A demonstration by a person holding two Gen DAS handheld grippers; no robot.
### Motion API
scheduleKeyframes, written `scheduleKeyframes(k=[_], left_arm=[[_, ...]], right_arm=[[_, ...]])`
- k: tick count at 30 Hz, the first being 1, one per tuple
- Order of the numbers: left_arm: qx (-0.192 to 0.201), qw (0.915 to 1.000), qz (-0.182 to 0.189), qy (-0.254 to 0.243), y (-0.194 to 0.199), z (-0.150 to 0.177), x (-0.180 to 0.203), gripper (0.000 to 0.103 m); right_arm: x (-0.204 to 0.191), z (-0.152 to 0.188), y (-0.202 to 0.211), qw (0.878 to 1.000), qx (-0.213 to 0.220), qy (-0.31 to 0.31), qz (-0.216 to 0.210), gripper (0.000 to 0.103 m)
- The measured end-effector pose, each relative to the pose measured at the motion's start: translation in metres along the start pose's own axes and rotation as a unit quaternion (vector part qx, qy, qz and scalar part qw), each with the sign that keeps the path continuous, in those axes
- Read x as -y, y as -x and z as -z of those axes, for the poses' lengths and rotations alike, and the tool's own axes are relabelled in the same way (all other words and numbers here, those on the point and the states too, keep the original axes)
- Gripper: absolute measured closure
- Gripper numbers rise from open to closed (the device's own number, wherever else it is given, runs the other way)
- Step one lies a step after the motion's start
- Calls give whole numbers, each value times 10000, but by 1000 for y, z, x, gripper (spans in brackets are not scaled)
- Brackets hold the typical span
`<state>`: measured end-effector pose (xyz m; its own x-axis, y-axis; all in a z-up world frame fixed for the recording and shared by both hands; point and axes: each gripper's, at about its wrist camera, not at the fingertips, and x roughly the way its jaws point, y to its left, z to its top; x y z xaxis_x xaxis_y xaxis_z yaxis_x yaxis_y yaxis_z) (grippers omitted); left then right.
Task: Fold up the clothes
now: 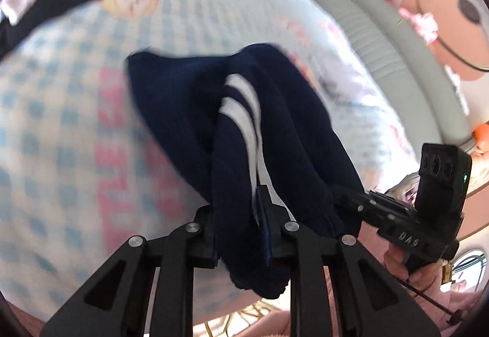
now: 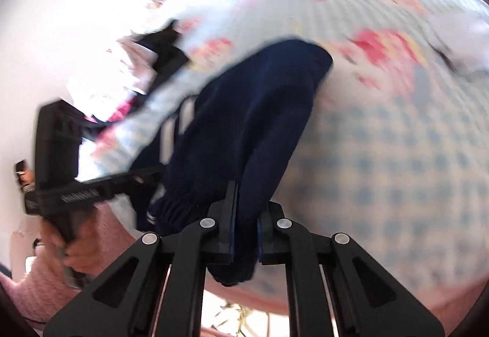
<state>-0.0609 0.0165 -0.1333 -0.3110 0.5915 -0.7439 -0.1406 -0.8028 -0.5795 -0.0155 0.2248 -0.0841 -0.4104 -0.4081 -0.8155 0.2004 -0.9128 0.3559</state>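
Across most of both frames, checked bedspread [image 1: 61, 129]; at centre, navy sweater [image 1: 183, 110] bunched and hanging above it; at lower centre, left gripper [image 1: 244, 233] and right gripper [image 2: 244, 233], each clamped on a navy fold; thick knit, small bite, likely slip and uneven fold.

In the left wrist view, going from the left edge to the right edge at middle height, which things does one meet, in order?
Checked bedsheet → navy knit garment with white stripes → grey ribbed bed edge → right gripper, lower right.
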Motion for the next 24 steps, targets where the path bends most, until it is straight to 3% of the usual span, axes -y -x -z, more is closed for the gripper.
scheduleKeyframes(k=[3, 5, 8, 12, 16, 18, 24], left_arm=[[-269, 9993, -170, 207, -5, 18, -12, 77], [-193, 9993, -170, 257, 9, 25, -18, 72], [249, 9995, -109, 178, 43, 25, -23, 69], [790, 9959, 368, 238, 61, 1, -26, 69], [425, 9985, 60, 347, 31, -17, -29, 69], [415, 9986, -72, 314, 21, -14, -22, 69], [375, 9982, 112, 463, 17, 10, -33, 69]], right_arm=[[20, 23, -20, 9979, -600, -221, 138, 87], [26, 30, -18, 9977, -601, -309, 23, 79], [28, 23, 8, 9994, -232, -200, 162, 76], [24, 4, 32, 9997, 186, -60, 111, 76], [5, -16, 20, 9999, 130, 96, -31, 74], [-11, -25, 12, 9995, 90, 266, -150, 65], [-51, -52, -38, 9971, -250, 649, -307, 48]])
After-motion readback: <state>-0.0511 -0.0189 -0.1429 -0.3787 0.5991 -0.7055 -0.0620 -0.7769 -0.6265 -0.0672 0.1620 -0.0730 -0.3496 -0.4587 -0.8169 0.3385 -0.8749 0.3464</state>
